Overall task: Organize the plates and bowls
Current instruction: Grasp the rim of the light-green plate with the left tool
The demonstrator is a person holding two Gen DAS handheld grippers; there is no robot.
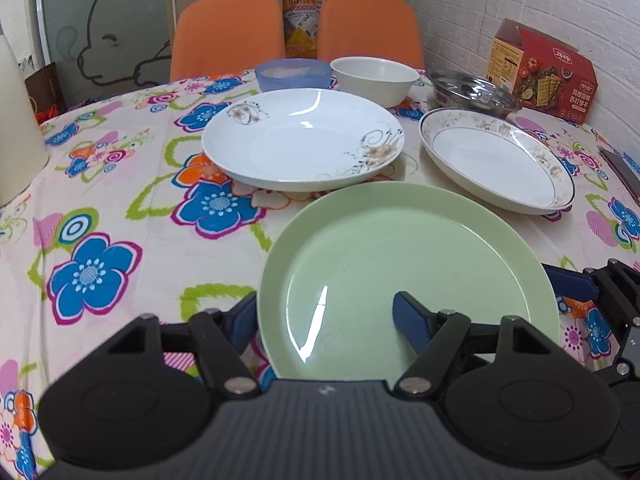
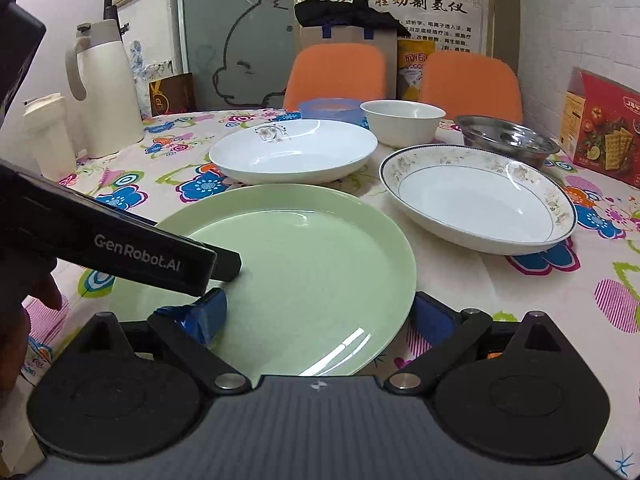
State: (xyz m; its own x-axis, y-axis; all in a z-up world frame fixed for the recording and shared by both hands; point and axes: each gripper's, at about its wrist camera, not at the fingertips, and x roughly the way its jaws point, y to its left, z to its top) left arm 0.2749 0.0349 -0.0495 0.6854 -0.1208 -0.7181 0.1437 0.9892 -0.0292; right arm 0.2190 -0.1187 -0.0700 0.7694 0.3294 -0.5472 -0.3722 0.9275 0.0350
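A pale green plate [image 1: 400,248] [image 2: 312,248] lies on the flowered tablecloth, closest to me. My left gripper [image 1: 326,320] stands open across its left rim, one blue finger [image 1: 412,320] over the plate and the other outside the edge. My right gripper [image 2: 320,312] is open across the right rim in the same way. Behind the green plate are a white plate with flower prints [image 1: 300,144] [image 2: 292,152], a deep plate with a patterned rim [image 1: 496,160] [image 2: 476,196], a blue bowl [image 1: 292,74] [image 2: 330,109], a white bowl [image 1: 374,80] [image 2: 402,122] and a steel bowl [image 1: 474,92] [image 2: 506,136].
A red cracker box [image 1: 544,76] [image 2: 604,136] stands at the far right by the brick wall. A white thermos jug [image 2: 108,88] and a smaller bottle [image 2: 48,132] stand at the table's left. Two orange chairs [image 1: 228,32] are behind the table. A hand [image 2: 24,300] holds the left gripper's body.
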